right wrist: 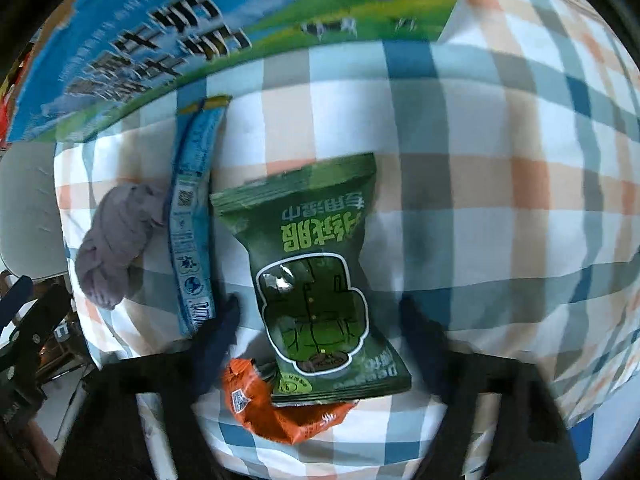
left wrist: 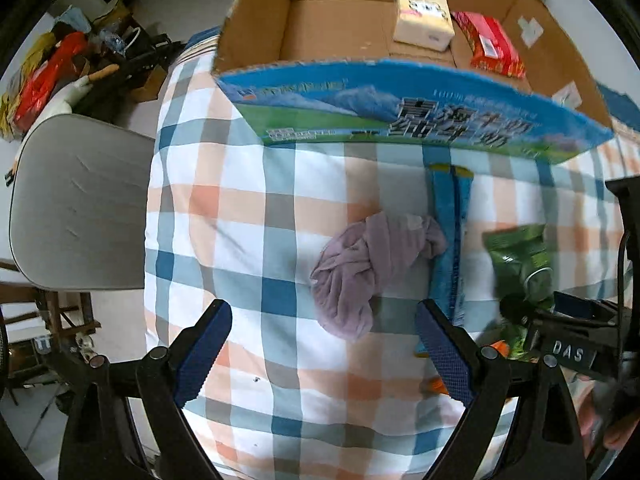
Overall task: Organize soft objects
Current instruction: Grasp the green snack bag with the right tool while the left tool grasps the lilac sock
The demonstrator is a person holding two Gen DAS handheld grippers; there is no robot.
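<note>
A crumpled lilac cloth (left wrist: 360, 268) (right wrist: 112, 240) lies on the checked bedcover (left wrist: 248, 216), touching a long blue packet (left wrist: 450, 240) (right wrist: 192, 216). My left gripper (left wrist: 322, 344) hovers open just in front of the cloth, with nothing between its fingers. A green wet-wipe pack (right wrist: 316, 276) (left wrist: 520, 256) rests on an orange packet (right wrist: 280, 412). My right gripper (right wrist: 320, 340) is open, one finger on either side of the green pack's near end. An open cardboard box (left wrist: 400, 100) stands beyond, holding a cream tissue pack (left wrist: 424, 16) and a red pack (left wrist: 492, 46).
A grey chair seat (left wrist: 80, 204) stands off the bed's left edge. Cluttered bags and cables (left wrist: 80, 64) fill the floor at far left. The box's printed blue and green wall (right wrist: 160, 40) rises just behind the packets. Checked cover stretches bare to the right (right wrist: 520, 200).
</note>
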